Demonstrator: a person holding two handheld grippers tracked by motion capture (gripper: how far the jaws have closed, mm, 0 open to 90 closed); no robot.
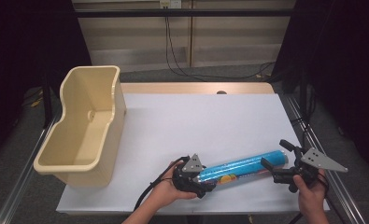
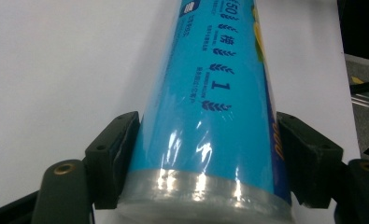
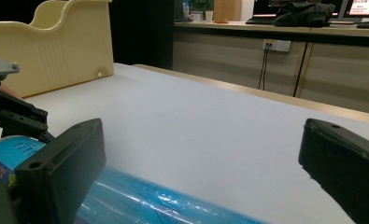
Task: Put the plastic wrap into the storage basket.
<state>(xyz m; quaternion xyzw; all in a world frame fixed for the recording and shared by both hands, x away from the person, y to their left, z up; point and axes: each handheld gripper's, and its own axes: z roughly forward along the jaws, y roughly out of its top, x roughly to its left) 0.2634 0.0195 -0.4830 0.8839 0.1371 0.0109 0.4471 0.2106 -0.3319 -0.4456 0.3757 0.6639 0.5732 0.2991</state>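
From up top, the blue roll (image 1: 242,169) lies on the white table (image 1: 196,121) near my edge, running slantwise with its far end up toward the right. My left gripper (image 1: 202,179) has the near-left end of it, and my hand is wrapped around the gripper body just behind. My right gripper (image 1: 275,159) sits at the other end of the roll, jaws spread wide with one above the tube and one at its tip, and as far as I can see neither is pinching anything. Over on the left edge of the table there's a cream plastic bin (image 1: 81,128), well apart from the roll.

In the left gripper view, the roll (image 2: 210,116) goes straight away from me between my two black jaws. Both pads are pressed flat against its sides, right by the clear taped band at the near end, so it's clamped down on the tube. The shiny wrap has dark printed text and little wheat icons.

In the right gripper view, my jaws stand far apart with bare table between them. The roll (image 3: 140,200) passes low across the bottom, beside the left jaw; I can't tell if it touches. The bin (image 3: 56,46) is off at the back left.
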